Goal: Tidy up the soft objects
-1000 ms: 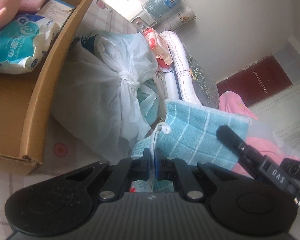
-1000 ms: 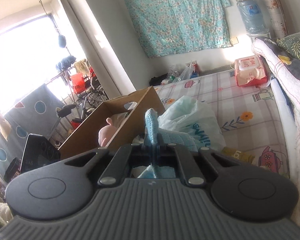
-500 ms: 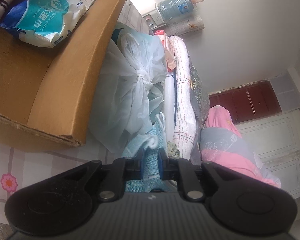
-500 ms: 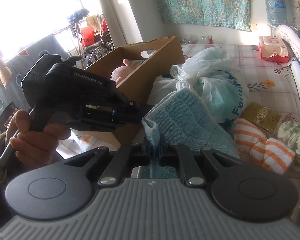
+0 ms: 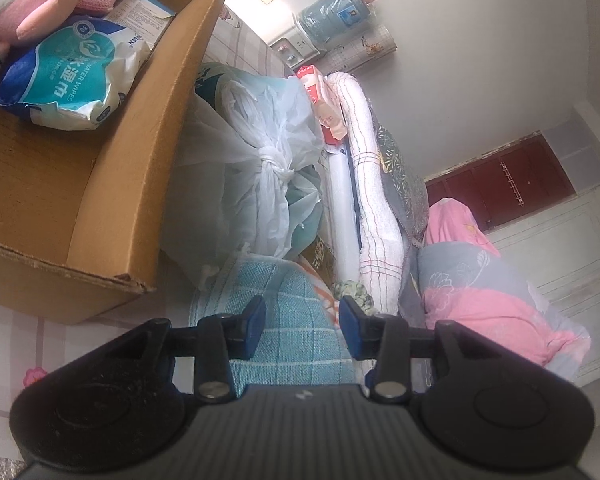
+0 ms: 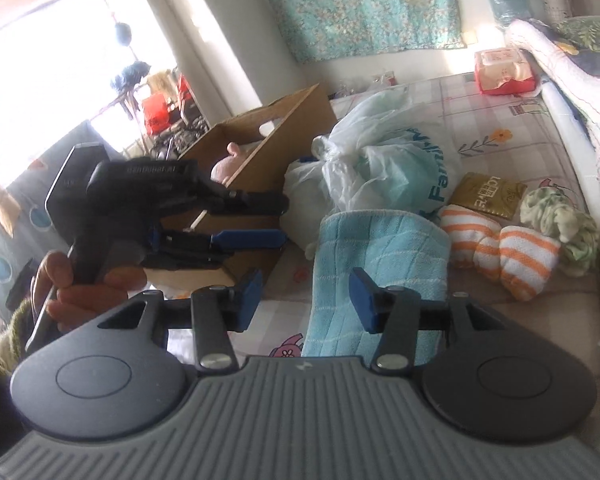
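Both sets of jaws have just been opening and stand apart, gripping nothing. Blue towel [image 6: 380, 264] lies folded on the bed, ahead of the right gripper [image 6: 305, 298] and under the left gripper [image 5: 300, 326].

Risk: a pad snags the weave on withdrawal, undoing the fold.

Right view alone shows striped socks [image 6: 500, 252]; left view alone shows the cardboard box [image 5: 112, 184] contents.

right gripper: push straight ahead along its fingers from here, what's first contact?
Most likely the folded blue towel lying on the bed, just ahead of the open right gripper and slightly right of centre. The knotted plastic bag sits beyond it. Depth is unclear.
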